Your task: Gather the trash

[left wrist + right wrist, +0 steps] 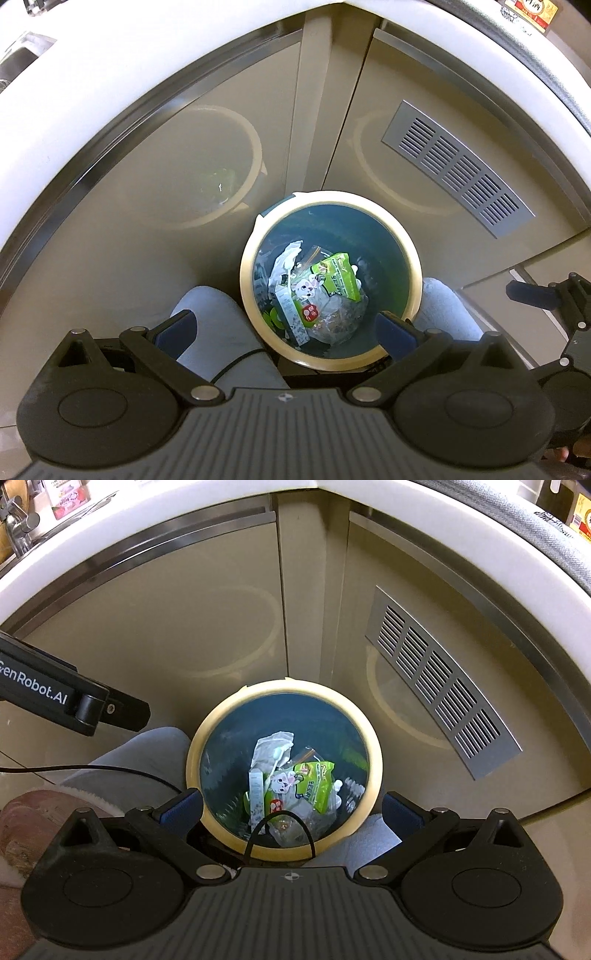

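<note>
A round bin with a cream rim [246, 269] [192, 760] and a teal inside stands on the floor in a cabinet corner, straight below both grippers. Inside lie a green snack wrapper [334, 277] [317, 782], crumpled white paper [284, 260] [273, 749] and a small pale box [291, 314] [256, 794]. My left gripper [286, 330] is open above the bin and holds nothing. My right gripper [291, 809] is open too, its blue pads [181, 808] spread wide over the rim. In the left wrist view the right gripper [546, 295] shows at the right edge.
A person's grey trouser legs [210, 325] [140, 760] flank the bin, with a pinkish slipper [33, 819] at lower left. Beige cabinet doors and a metal vent grille [458, 170] [439, 686] rise behind. A white counter edge [110, 528] curves overhead. A black cable [280, 830] crosses the rim.
</note>
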`<action>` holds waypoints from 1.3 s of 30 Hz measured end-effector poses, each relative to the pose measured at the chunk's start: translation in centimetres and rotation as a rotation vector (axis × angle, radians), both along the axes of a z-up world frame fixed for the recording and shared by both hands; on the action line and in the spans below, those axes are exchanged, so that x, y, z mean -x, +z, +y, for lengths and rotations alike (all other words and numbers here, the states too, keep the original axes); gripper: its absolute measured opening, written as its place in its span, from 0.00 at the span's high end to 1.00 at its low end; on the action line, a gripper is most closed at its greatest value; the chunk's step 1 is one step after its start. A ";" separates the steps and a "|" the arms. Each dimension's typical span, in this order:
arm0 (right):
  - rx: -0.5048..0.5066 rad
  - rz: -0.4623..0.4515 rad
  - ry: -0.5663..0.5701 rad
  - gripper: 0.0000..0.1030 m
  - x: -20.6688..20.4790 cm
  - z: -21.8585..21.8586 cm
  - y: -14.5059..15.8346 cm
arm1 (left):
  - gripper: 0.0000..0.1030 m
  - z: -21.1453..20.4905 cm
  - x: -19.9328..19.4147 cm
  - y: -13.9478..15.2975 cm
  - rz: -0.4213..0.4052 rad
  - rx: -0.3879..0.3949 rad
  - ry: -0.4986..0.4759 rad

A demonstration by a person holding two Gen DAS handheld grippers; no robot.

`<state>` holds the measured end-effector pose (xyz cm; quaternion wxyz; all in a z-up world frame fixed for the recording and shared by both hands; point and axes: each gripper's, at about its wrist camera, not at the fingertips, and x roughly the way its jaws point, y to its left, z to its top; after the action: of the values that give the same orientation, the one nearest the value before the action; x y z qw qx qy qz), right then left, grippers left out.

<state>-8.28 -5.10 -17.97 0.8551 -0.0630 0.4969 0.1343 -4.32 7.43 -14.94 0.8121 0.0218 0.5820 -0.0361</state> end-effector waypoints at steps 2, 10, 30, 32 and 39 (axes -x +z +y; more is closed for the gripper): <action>0.002 0.001 0.000 0.00 0.0 0.0 0.0 | 0.00 0.0 0.0 0.0 0.000 0.000 0.000; 0.003 0.004 0.001 0.00 0.0 0.1 -0.1 | 0.00 0.1 -0.1 0.0 0.007 0.000 0.004; 0.009 0.014 -0.003 0.00 -0.1 0.3 -0.6 | 0.00 0.1 -0.3 -0.4 0.021 -0.002 0.006; 0.008 0.015 -0.002 0.00 -0.1 0.3 -0.7 | 0.00 0.1 -0.4 -0.4 0.024 -0.005 0.006; 0.009 0.016 -0.002 0.00 -0.2 0.3 -0.7 | 0.00 0.1 -0.4 -0.6 0.031 -0.003 0.005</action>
<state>-8.09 -4.76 -18.71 0.8509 -0.0652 0.5044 0.1316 -3.89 7.55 -15.58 0.8032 0.0213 0.5944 -0.0335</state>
